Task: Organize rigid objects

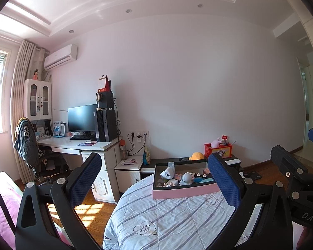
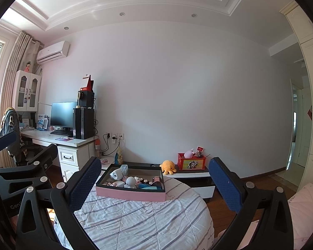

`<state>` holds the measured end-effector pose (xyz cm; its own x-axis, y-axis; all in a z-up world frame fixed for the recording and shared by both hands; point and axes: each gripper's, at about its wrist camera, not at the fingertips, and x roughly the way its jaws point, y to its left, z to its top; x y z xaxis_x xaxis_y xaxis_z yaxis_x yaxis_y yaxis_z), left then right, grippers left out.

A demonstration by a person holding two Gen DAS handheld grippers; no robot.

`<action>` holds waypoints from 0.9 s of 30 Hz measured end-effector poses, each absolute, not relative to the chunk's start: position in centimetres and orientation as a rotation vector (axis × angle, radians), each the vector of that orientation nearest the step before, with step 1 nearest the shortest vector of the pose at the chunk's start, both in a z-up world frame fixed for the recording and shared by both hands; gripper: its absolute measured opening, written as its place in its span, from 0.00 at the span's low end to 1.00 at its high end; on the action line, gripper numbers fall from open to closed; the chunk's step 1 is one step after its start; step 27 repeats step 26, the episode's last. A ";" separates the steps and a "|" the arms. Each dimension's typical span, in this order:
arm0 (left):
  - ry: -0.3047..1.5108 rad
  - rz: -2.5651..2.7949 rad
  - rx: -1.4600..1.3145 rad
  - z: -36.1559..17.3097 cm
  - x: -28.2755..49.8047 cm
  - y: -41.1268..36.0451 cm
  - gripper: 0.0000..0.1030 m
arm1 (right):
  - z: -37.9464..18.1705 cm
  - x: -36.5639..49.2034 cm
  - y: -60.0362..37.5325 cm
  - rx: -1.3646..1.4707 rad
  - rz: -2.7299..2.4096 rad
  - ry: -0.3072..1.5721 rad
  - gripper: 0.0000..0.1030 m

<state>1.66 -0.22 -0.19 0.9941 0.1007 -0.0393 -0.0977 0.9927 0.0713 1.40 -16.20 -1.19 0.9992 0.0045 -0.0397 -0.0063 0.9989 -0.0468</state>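
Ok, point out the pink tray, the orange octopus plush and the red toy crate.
pink tray (image 2: 131, 194), right wrist view, on its pink front wall.
orange octopus plush (image 2: 168, 166), right wrist view, on its round head.
red toy crate (image 2: 191, 164), right wrist view, on its pictured front panel.

Bright daylight (left window) — sharp, fisheye-warped edges
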 end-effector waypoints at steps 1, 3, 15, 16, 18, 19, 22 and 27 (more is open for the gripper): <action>0.044 0.099 0.070 -0.2 1.6 -0.2 1.00 | -1.2 1.4 -16.2 -0.048 0.005 0.040 1.00; 0.044 0.098 0.067 -0.2 1.6 -0.2 1.00 | -1.2 1.5 -16.1 -0.050 0.005 0.043 1.00; 0.044 0.100 0.071 -0.2 1.6 -0.2 1.00 | -1.2 1.6 -16.1 -0.050 0.004 0.042 1.00; 0.044 0.100 0.070 -0.2 1.6 -0.2 1.00 | -1.3 1.6 -16.1 -0.049 0.005 0.044 1.00; 0.045 0.099 0.070 0.0 1.7 -0.3 1.00 | -1.3 1.7 -16.1 -0.047 0.005 0.045 1.00; 0.045 0.099 0.070 -0.1 1.6 -0.3 1.00 | -1.3 1.7 -16.1 -0.048 0.005 0.045 1.00; 0.047 0.099 0.070 -0.1 1.7 -0.3 1.00 | -1.3 1.7 -16.1 -0.047 0.004 0.044 1.00; 0.048 0.097 0.066 -0.2 1.7 -0.2 1.00 | -1.4 1.7 -16.2 -0.046 0.007 0.045 1.00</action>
